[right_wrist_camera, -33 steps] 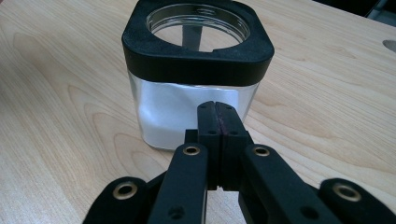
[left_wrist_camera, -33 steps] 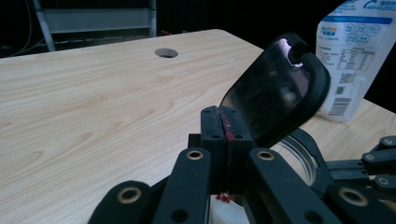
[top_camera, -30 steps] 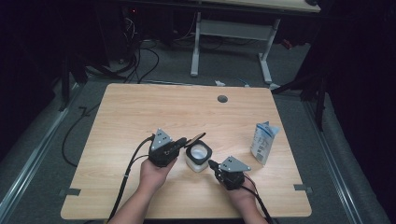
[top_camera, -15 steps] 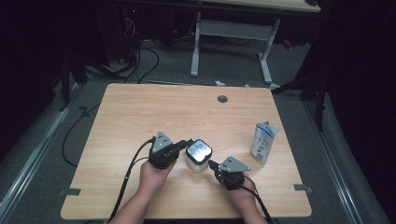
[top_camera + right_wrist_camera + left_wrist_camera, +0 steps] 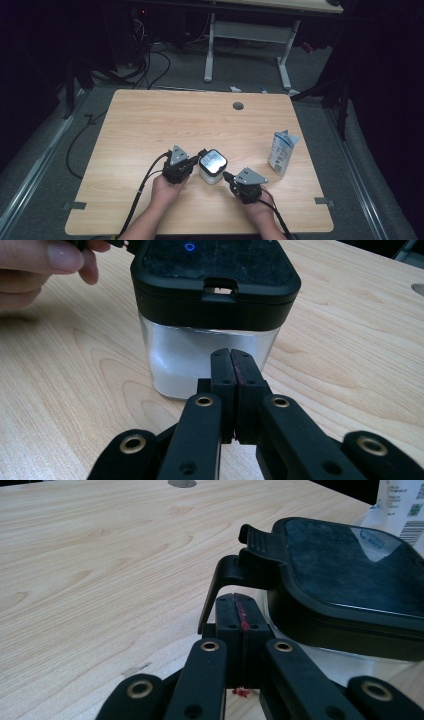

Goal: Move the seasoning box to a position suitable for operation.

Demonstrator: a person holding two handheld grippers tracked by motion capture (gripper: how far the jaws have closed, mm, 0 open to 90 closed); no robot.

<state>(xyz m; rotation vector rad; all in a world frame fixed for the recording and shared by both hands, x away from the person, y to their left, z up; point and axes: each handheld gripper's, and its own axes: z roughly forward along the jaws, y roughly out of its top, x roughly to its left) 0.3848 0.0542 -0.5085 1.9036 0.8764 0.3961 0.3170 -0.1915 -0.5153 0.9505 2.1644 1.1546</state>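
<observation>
The left hand-held gripper (image 5: 196,161) lies near the front of the wooden surface (image 5: 150,125), jaws pressed together, its tips just under the lid latch (image 5: 235,572) of a clear container with a black lid (image 5: 213,167). Right of the container, the right hand-held gripper (image 5: 229,178) points at its clear wall, jaws also closed on nothing. A white and blue pouch (image 5: 282,152) stands farther right
</observation>
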